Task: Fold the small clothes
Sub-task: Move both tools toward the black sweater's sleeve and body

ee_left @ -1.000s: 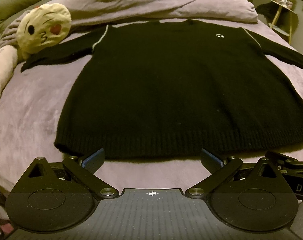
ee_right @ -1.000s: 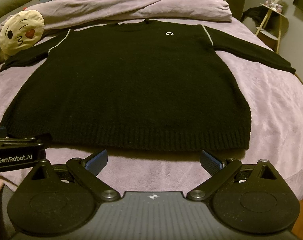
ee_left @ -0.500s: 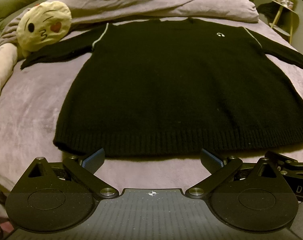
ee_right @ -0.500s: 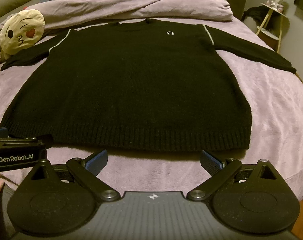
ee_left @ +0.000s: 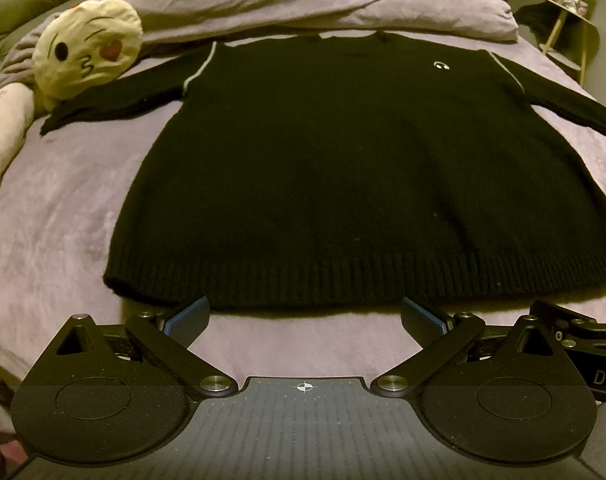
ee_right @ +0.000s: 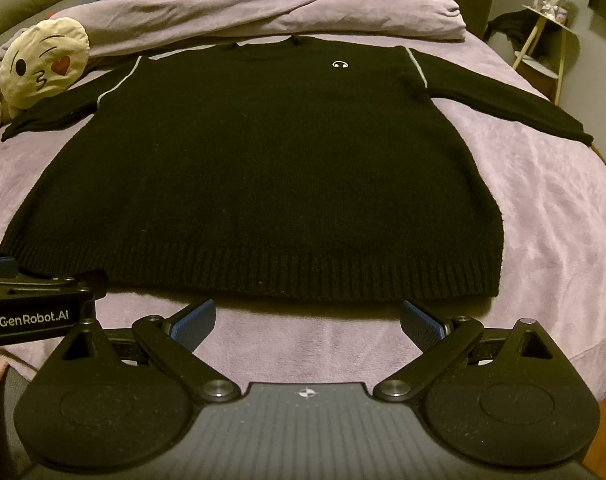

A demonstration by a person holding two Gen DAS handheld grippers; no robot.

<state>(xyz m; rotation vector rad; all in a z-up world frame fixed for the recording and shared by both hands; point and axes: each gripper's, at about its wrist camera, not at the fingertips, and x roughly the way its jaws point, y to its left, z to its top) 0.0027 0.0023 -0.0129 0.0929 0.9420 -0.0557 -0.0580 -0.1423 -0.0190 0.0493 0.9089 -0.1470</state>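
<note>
A black knitted sweater (ee_left: 343,168) (ee_right: 263,168) lies flat and face up on the bed, both sleeves spread out to the sides, ribbed hem nearest me. A small white logo (ee_left: 442,65) marks its chest. My left gripper (ee_left: 305,318) hovers open just short of the hem, toward the left half. My right gripper (ee_right: 307,318) is open too, just short of the hem's right half. Nothing sits between either pair of fingers. The left gripper's body (ee_right: 35,312) shows at the left edge of the right wrist view.
The sweater rests on a mauve bedspread (ee_left: 63,208). A bunched duvet (ee_right: 263,8) lies across the head of the bed. A yellow emoji cushion (ee_left: 87,48) sits by the left sleeve. A small side table (ee_right: 547,40) stands to the right of the bed.
Both grippers have crept slightly forward toward the hem; the sweater has not moved and both stay open.
</note>
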